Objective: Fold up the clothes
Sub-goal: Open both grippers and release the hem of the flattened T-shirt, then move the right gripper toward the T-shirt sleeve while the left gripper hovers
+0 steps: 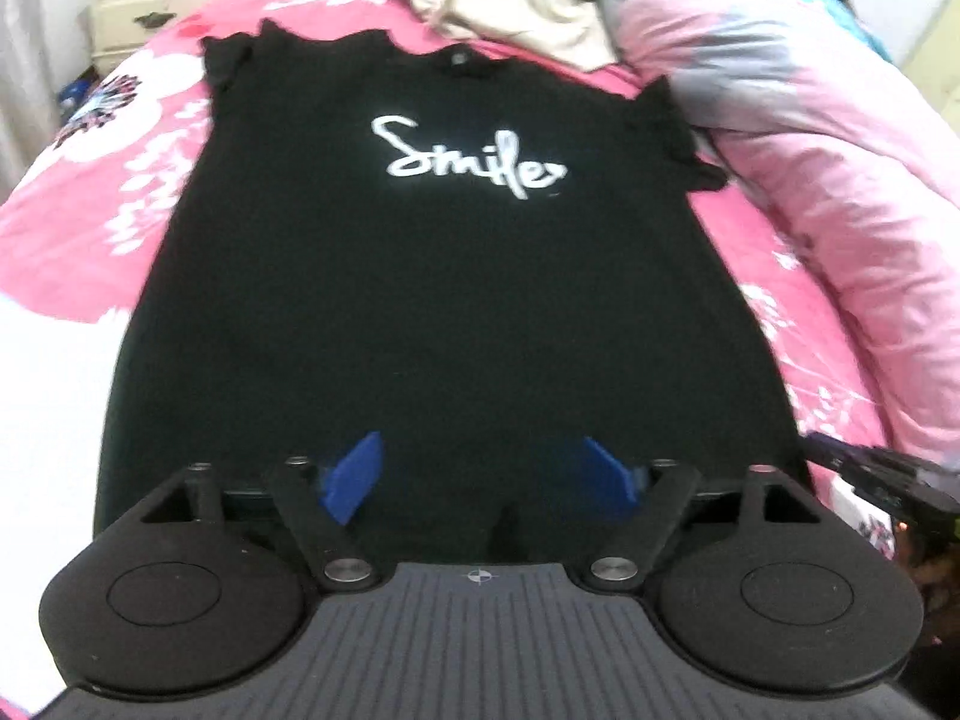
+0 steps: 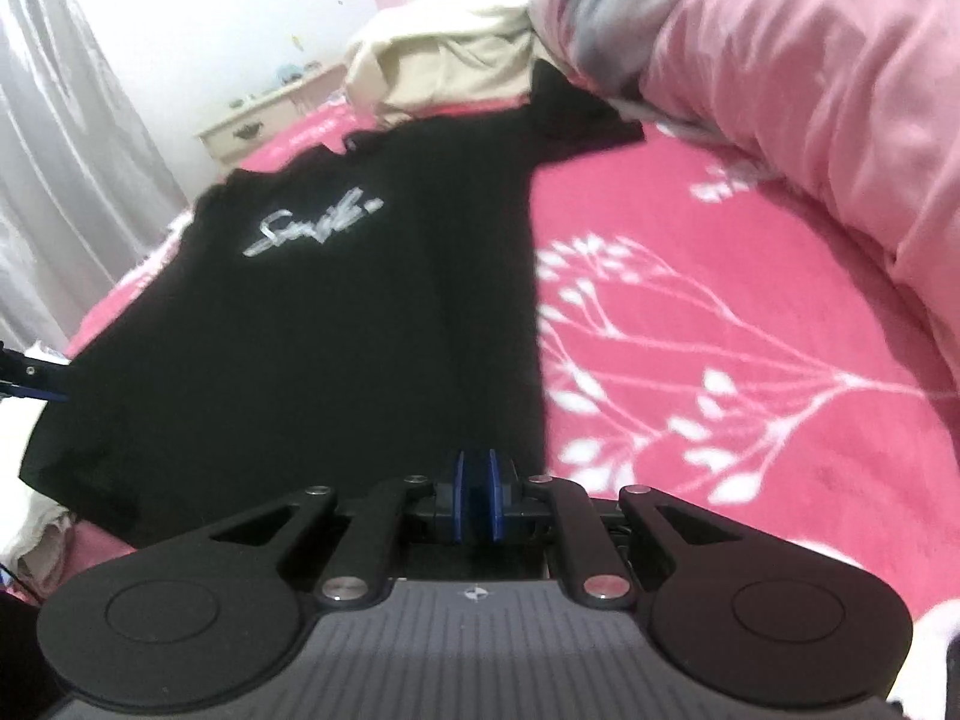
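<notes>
Looking thru the left wrist view first: a black tee point(image 1: 444, 276) lay flat, print side up, on the pink bed point(image 1: 78, 228), collar at 12 o'clock, hem at 6 next to the left gripper point(image 1: 480, 474). Its blue pads point(image 1: 354, 477) stood wide apart w/ nothing between them; they hung over the hem area, released. A beige garment point(image 1: 510, 0) sat bunched past the collar at 12, a pink duvet point(image 1: 810, 138) ran along 2–3 o'clock, a dresser point(image 1: 138, 6) stood at 11. Part of the right gripper point(image 1: 882, 474) showed at 3 o'clock by the hem corner.

Right wrist view: the tee point(image 2: 336, 324) filled the 9–12 o'clock side, its sleeve point(image 2: 576, 114) reaching toward the duvet point(image 2: 780, 90) at 1. The right gripper point(image 2: 477, 495) was clenched nearly shut at the tee's near right edge; whether cloth was pinched, can't tell – dark on dark.

Judgement: spreading step looked done, folding not yet begun. Next move prob. calls for both grippers to take one side edge, hem and shoulder, and carry it across toward the middle, keeping the cloth taut.
</notes>
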